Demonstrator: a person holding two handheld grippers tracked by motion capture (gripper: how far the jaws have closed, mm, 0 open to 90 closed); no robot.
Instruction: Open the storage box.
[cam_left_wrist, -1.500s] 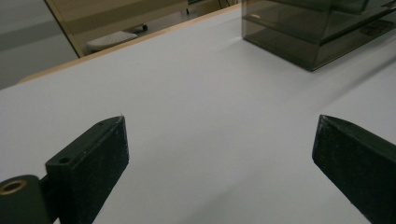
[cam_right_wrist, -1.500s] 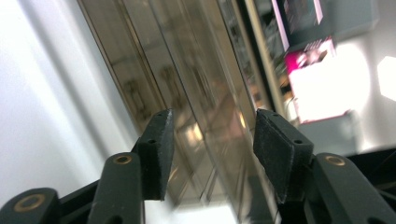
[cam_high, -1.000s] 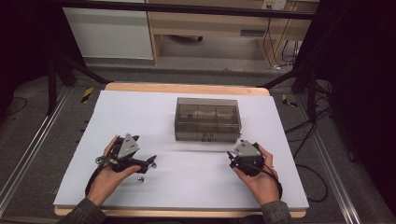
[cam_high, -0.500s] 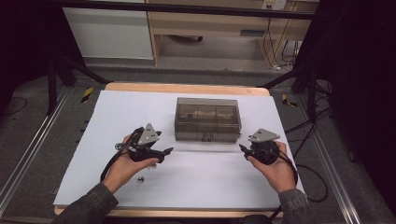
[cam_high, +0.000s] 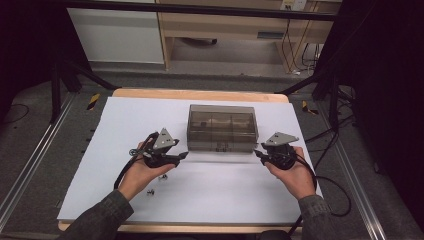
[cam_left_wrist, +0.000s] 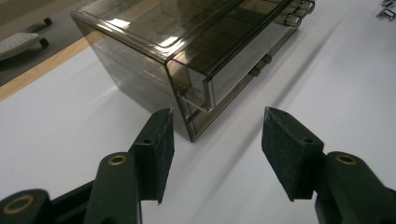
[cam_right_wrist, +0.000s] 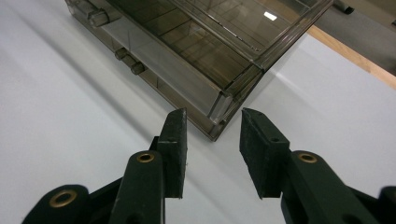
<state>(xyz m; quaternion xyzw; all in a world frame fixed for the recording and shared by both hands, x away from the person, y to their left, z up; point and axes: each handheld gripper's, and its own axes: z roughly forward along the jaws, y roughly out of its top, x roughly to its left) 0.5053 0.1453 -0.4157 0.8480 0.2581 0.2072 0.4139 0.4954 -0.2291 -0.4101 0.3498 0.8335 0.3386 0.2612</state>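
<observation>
White paper covers the desk (cam_high: 100, 190) under a smoky plastic drawer box (cam_high: 222, 125). Left tongs (cam_high: 184, 155) and right tongs (cam_high: 257, 153) flank its front corners, both gaping, empty, jaws just narrowing.

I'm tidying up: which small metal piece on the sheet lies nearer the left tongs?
The upper piece, beside the left hand; the lower piece lies nearer the front edge.
</observation>
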